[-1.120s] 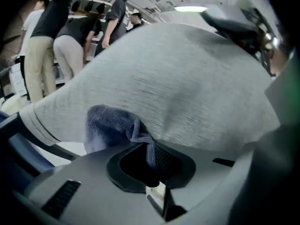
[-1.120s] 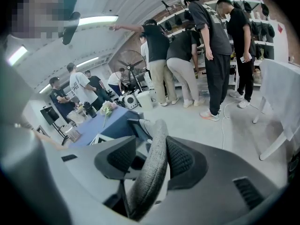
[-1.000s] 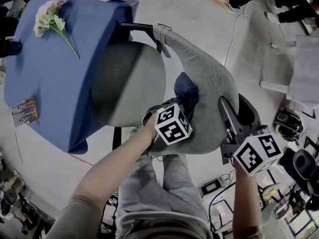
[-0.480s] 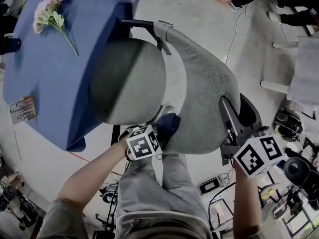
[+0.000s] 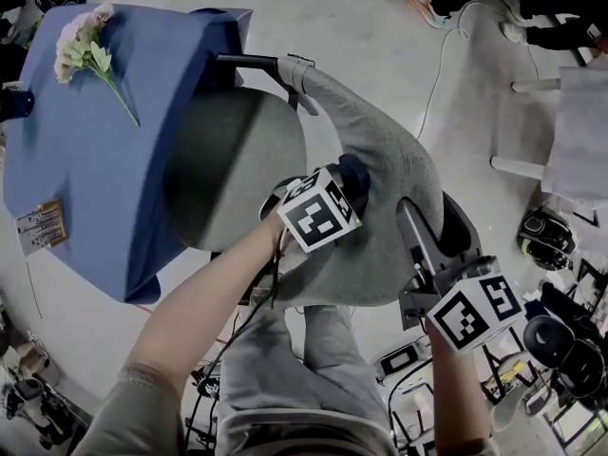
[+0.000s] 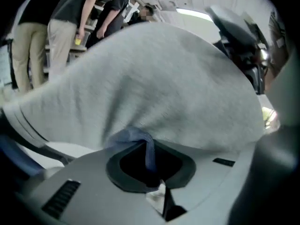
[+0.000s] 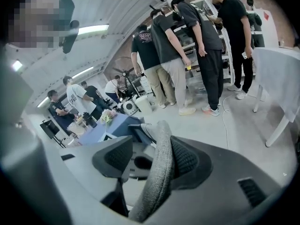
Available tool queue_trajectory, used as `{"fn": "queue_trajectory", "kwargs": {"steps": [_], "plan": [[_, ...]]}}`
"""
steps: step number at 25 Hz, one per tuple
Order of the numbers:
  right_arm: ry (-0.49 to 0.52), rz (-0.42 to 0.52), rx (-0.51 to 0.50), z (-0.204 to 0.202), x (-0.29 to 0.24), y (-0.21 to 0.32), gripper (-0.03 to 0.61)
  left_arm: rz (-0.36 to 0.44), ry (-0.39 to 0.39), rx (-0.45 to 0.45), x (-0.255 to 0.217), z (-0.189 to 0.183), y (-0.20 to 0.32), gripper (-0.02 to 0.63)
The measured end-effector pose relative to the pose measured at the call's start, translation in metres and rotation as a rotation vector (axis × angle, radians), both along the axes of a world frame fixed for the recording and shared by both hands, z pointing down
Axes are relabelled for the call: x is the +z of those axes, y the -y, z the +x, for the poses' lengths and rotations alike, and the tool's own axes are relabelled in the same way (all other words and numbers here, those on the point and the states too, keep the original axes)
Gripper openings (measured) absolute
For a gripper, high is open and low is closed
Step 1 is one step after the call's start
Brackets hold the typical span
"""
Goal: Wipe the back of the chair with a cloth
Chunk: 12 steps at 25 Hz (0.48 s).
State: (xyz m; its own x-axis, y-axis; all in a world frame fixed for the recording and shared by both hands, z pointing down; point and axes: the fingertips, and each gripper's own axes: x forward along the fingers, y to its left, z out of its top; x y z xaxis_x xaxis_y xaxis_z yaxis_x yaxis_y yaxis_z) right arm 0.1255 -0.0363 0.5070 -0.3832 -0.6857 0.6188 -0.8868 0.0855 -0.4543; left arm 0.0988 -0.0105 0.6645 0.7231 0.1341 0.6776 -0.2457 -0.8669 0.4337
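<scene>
**Laboratory or workshop hall.** Bare concrete floor (image 5: 380, 36) with a loose white cable (image 5: 439, 69) and black equipment (image 5: 544, 237) lying on it. Strip lights (image 7: 93, 29) run along a vaulted ceiling. Several people (image 7: 206, 41) stand at open shelving (image 7: 187, 39). Others (image 7: 77, 97) sit near a blue-covered bench (image 5: 95, 141).

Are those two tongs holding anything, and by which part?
The left tongs pinch a blue cloth by a bunched fold, against the chair back. The right tongs have just been opening; the chair back's edge stands between them, ungripped.
</scene>
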Motion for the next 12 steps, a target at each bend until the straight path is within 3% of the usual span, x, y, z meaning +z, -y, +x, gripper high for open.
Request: {"fn": "queue_trajectory", "kwargs": {"steps": [2, 4, 9, 12], "plan": [[0.005, 0.001, 0.001, 0.0, -0.001, 0.0, 0.244, 0.082, -0.034, -0.179, -0.014, -0.007, 0.064, 0.041], [0.005, 0.001, 0.002, 0.0, -0.001, 0.001, 0.244, 0.076, -0.047, -0.31, -0.026, -0.016, 0.107, 0.041], [0.013, -0.001, 0.007, 0.002, 0.001, 0.001, 0.242, 0.081, -0.066, -0.347, -0.027, -0.012, 0.105, 0.041], [0.017, 0.001, 0.006, 0.001, 0.001, 0.002, 0.242, 0.059, -0.096, -0.252, -0.028, -0.003, 0.068, 0.041]]}}
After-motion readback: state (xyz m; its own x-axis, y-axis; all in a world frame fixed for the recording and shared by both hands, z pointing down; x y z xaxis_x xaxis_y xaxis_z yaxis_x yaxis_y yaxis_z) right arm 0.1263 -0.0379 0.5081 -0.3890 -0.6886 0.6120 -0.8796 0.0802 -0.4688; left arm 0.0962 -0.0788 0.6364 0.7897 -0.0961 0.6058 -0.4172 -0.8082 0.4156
